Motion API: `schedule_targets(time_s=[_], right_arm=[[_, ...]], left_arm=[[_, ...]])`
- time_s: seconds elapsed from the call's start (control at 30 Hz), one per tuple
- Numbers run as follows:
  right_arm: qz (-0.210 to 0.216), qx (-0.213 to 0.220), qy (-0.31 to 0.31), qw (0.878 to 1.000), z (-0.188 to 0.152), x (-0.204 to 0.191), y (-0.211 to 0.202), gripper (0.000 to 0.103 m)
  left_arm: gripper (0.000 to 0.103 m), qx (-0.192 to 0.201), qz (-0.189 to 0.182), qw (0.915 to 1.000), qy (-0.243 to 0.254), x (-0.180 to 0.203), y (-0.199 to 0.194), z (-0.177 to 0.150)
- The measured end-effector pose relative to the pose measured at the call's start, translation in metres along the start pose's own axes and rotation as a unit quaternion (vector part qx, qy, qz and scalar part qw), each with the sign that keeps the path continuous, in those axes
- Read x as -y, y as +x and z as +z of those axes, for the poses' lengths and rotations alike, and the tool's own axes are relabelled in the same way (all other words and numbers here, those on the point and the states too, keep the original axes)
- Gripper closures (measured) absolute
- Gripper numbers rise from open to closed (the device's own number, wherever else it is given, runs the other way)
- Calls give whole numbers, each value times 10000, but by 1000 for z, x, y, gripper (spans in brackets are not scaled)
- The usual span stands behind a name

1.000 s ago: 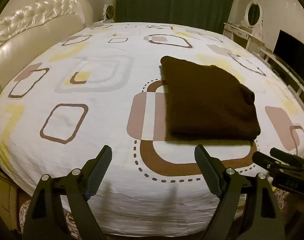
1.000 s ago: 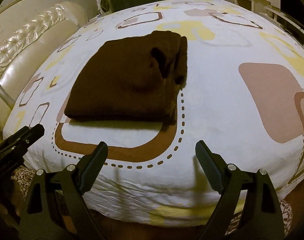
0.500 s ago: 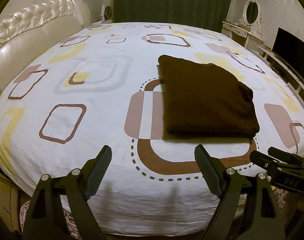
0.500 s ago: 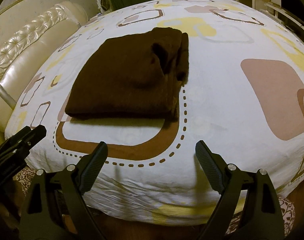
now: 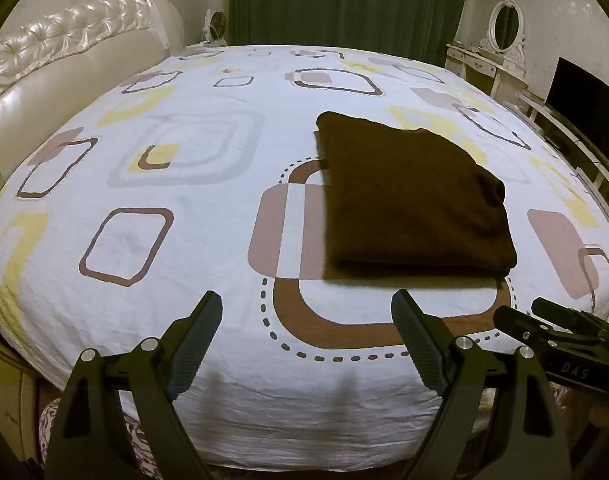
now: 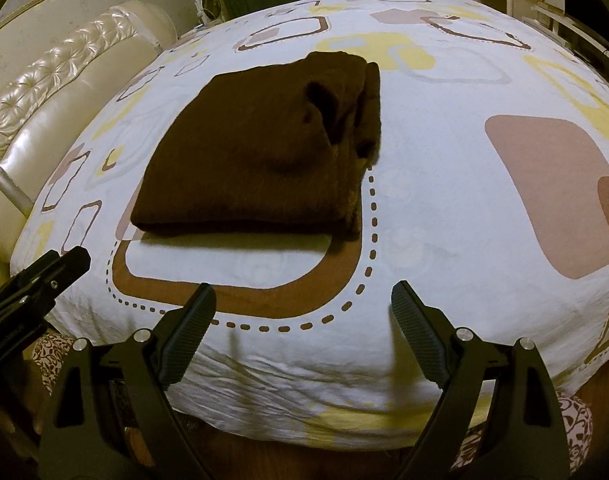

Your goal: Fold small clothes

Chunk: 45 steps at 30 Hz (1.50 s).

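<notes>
A dark brown garment lies folded into a thick rectangle on the patterned bed sheet. In the right wrist view the same brown garment shows stacked layers along its right edge. My left gripper hovers open over the bed's near edge, short of the garment and to its left, nothing between its fingers. My right gripper is open too, just short of the garment's near edge, and holds nothing. Each gripper shows in the other's view: the right gripper at lower right, the left gripper at lower left.
A tufted cream headboard runs along the left of the bed. Dark green curtains hang behind it. A white dressing table with an oval mirror and a dark screen stand at the right.
</notes>
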State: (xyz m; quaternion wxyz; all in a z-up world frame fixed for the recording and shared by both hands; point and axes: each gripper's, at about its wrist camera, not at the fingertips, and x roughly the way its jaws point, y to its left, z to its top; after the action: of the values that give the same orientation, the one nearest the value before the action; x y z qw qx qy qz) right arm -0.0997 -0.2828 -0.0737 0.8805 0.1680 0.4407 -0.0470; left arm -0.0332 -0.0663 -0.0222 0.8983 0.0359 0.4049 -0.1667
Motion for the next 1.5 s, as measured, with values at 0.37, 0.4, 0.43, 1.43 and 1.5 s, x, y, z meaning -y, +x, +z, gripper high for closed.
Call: schedule_targets(time_s=[0.37,0.4,0.43,1.43,1.5], right_arm=[[6,-18,-3,10000,-1,-1,1,14],[4,-17,-1,10000,-2,-1,1,14],[5,-18,-1,10000,-2,-2,1,14],[381,352,99,9986,29,3,-22,14],[326,701,165,9969,66,15,-30,9]], left_arm=[[17,-12,11,10000,-22,0,0,0],[17,-6,11,10000,-25,0,0,0],[17,-4,19,10000,-25,0,0,0],[16,385,-454,9975,-394,-45,3,84],[16,398,75,9967,-707,-88,26,110]])
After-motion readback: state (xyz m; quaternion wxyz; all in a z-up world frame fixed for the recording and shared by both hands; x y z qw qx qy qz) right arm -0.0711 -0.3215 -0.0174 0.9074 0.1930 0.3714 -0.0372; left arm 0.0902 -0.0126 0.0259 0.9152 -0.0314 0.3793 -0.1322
